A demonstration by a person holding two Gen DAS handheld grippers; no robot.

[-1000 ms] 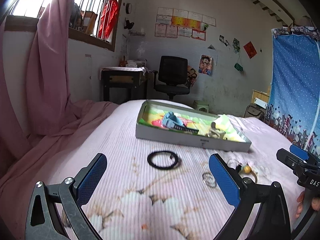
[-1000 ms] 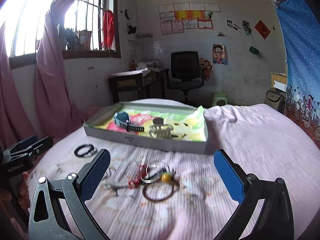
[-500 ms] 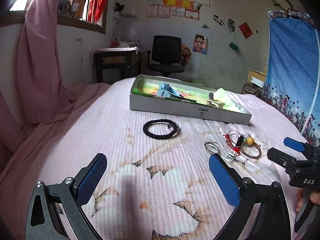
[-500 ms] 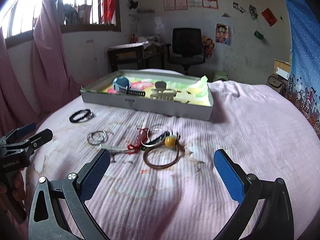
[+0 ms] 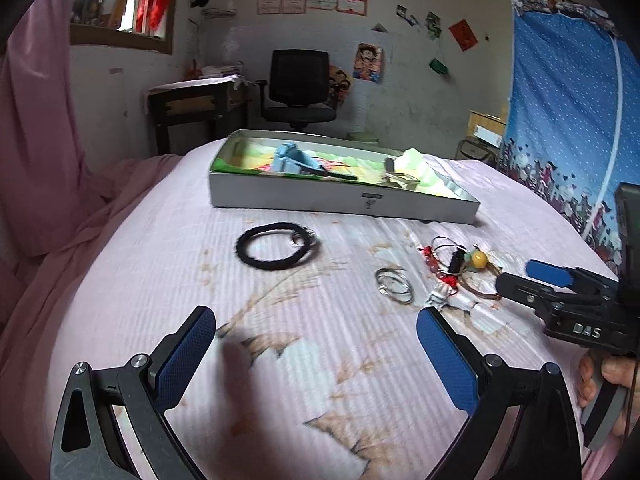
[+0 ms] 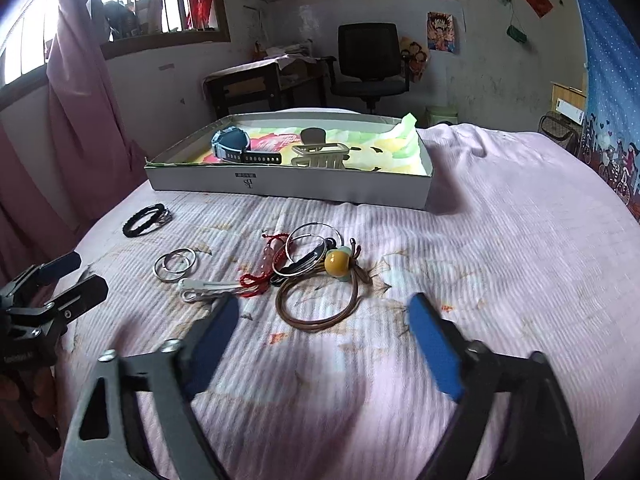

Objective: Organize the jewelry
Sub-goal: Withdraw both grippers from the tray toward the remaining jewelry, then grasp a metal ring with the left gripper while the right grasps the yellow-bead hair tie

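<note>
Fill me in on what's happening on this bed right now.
A person holds a gripper in each hand over a pink bedspread, sorting jewelry. The right gripper, its jaws just closing partway with nothing between them, is aimed at the brown cord loop in the tangle of bangles and cords. The left gripper is open and empty. A black bracelet and silver rings lie loose; the box holds a watch and a hair claw.
</note>
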